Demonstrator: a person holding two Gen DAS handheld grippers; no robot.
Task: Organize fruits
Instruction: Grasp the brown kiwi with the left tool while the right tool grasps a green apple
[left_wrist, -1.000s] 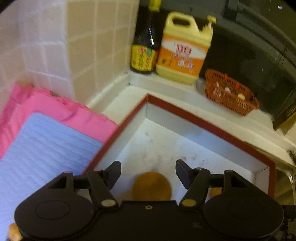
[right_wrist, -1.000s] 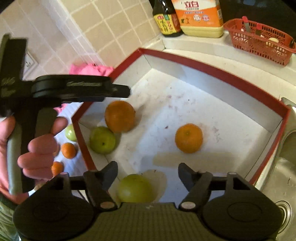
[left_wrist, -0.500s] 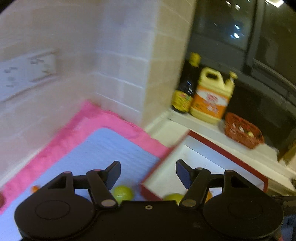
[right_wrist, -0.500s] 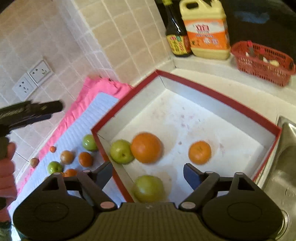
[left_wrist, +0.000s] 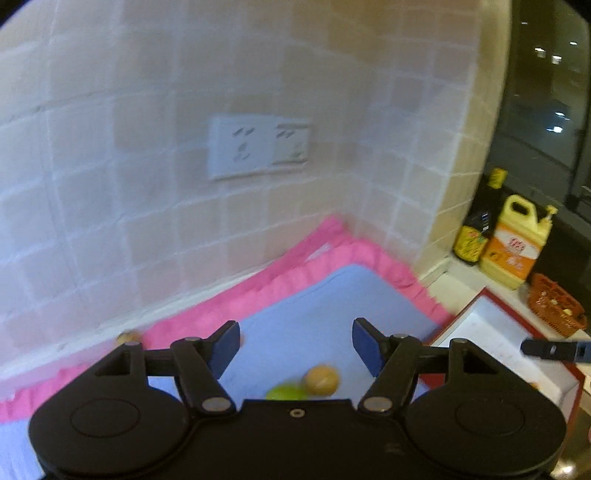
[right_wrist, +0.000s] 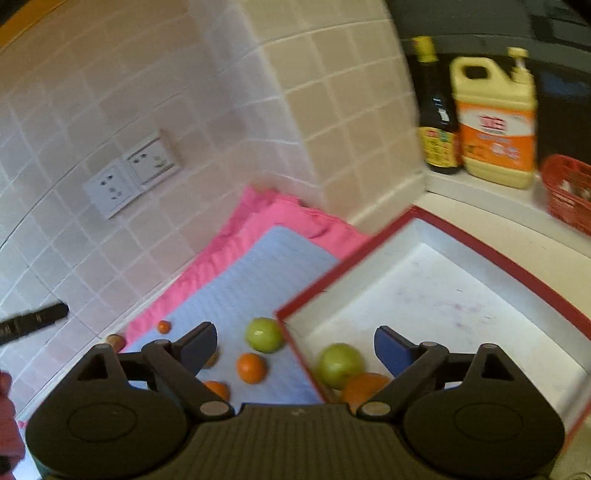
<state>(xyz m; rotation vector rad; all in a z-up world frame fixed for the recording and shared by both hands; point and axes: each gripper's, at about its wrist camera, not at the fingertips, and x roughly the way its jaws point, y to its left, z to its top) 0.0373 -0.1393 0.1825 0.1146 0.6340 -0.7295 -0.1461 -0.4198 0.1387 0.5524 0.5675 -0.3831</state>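
My left gripper (left_wrist: 295, 345) is open and empty above the blue mat (left_wrist: 314, 306). Just below its fingers lie a tan round fruit (left_wrist: 321, 379) and a green fruit (left_wrist: 284, 392). My right gripper (right_wrist: 295, 345) is open and empty, over the near left edge of the red-rimmed white box (right_wrist: 498, 258). In the box lie a green fruit (right_wrist: 340, 363) and an orange (right_wrist: 364, 387), partly hidden by the gripper. On the blue mat (right_wrist: 258, 273) lie a green fruit (right_wrist: 264, 334) and small oranges (right_wrist: 251, 367).
A pink cloth (right_wrist: 280, 214) lies under the mat against the tiled wall with sockets (right_wrist: 133, 171). A dark sauce bottle (right_wrist: 437, 110), a yellow detergent jug (right_wrist: 495, 122) and a red basket (right_wrist: 569, 192) stand behind the box. The box (left_wrist: 517, 350) is right of the left gripper.
Both grippers have swung left and lifted away from the box toward the mat and wall. The fruits in the box have slid to the bottom of the right view.
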